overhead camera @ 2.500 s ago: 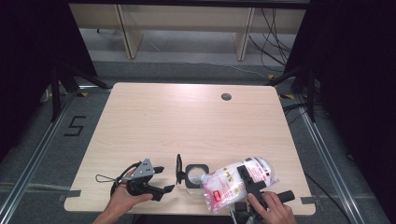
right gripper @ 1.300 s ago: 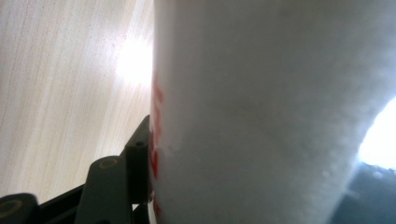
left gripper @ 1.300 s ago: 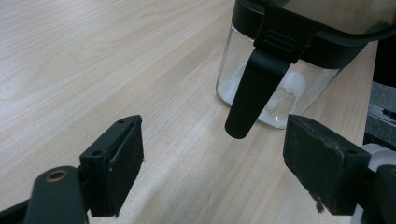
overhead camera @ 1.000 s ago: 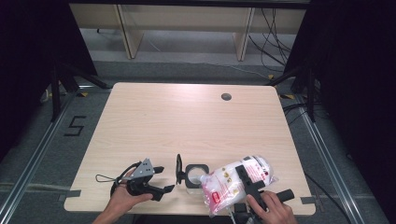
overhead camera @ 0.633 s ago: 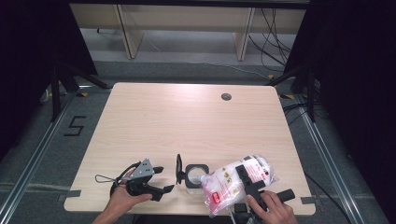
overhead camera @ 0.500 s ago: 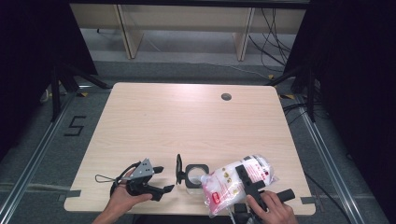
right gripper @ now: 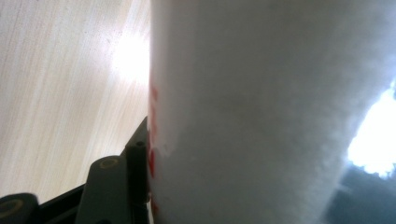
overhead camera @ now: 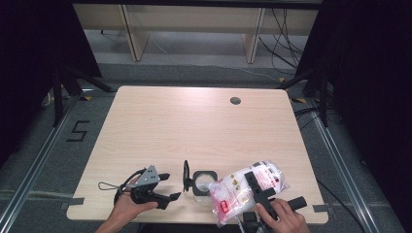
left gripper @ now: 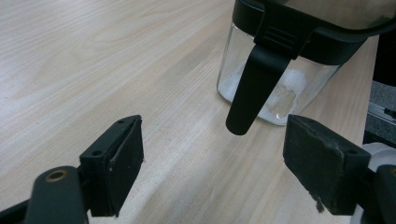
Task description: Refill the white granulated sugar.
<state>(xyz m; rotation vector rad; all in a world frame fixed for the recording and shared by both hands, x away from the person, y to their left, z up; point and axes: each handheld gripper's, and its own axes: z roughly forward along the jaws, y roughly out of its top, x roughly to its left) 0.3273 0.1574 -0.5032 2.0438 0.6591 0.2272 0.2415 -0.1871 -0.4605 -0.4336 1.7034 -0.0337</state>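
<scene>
My right jaws clamp the white bag at the table's near edge, beside the glass jar.

The bag [overhead camera: 245,188] of white powder, red-printed at its lower end, lies in my right gripper [overhead camera: 257,187], long axis running from about 8 o'clock up to 2 o'clock, its low end tipped toward the jar [overhead camera: 201,181]. In the right gripper view the bag [right gripper: 261,107] presses flat against my one visible jaw; the other is hidden behind it. My right hand [overhead camera: 282,216] grips the handle from 6 o'clock, at the table [overhead camera: 194,121] edge. The jar [left gripper: 280,79] is clear with a black collar, a little white powder at the bottom, its black lid [overhead camera: 185,175] hinged upright at 9 o'clock. My left gripper [overhead camera: 165,187] sits at 9 o'clock of the jar, jaws wide apart and holding nothing, aimed at it; my left hand [overhead camera: 128,206] cups it from below.
</scene>
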